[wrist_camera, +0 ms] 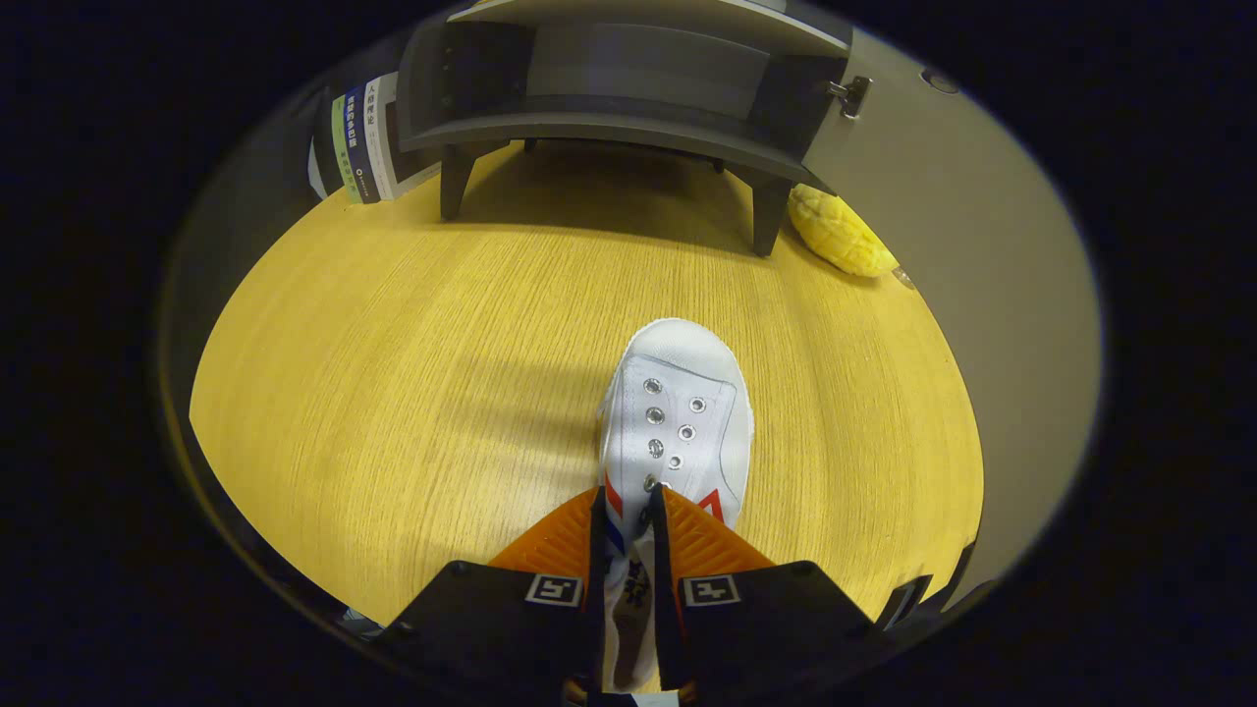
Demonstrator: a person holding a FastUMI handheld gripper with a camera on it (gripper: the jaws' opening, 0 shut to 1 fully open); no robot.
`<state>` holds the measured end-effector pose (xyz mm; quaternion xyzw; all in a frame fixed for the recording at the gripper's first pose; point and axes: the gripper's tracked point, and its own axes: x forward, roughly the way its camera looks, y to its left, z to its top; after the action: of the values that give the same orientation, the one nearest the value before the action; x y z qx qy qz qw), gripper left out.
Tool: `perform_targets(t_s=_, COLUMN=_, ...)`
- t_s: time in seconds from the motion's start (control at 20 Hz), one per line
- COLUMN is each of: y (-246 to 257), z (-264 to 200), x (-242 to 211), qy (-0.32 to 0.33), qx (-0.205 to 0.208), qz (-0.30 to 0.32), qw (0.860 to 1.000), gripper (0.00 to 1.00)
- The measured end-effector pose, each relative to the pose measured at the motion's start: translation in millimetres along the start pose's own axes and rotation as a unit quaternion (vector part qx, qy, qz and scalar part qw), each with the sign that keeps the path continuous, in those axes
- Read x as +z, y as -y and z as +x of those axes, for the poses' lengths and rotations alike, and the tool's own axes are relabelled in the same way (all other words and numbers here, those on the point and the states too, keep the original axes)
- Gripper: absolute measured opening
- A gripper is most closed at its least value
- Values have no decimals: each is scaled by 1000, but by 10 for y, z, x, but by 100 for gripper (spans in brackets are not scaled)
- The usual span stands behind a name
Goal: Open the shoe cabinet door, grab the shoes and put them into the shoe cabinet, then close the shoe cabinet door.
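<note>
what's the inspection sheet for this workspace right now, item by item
surface: wooden tabletop, bare around the shoe
job's things: white shoe, toe towards the cabinet; cabinet door stands open, inside looks empty
clutter: books beside the cabinet's far side; yellow bumpy object by the cabinet leg near the door
grippers: hand-held gripper, orange fingers closed on the shoe's heel end
cables: nothing seen
surroundings: dark booth wall behind the books
</note>
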<state>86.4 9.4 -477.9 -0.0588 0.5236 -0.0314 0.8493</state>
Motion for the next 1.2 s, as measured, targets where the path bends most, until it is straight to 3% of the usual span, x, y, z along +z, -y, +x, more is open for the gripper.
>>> perform_targets(t_s=0.25, y=-6, z=-70, x=-35, qy=-4, qx=27, qz=11, qw=1000, gripper=2)
perform_targets(t_s=0.7, y=205, z=-434, x=305, qy=33, qx=1, qz=35, qw=999, gripper=2)
perform_targets(t_s=1.2, y=342, z=-1702, x=1337, qy=157, qx=-15, qz=69, qw=985, gripper=2)
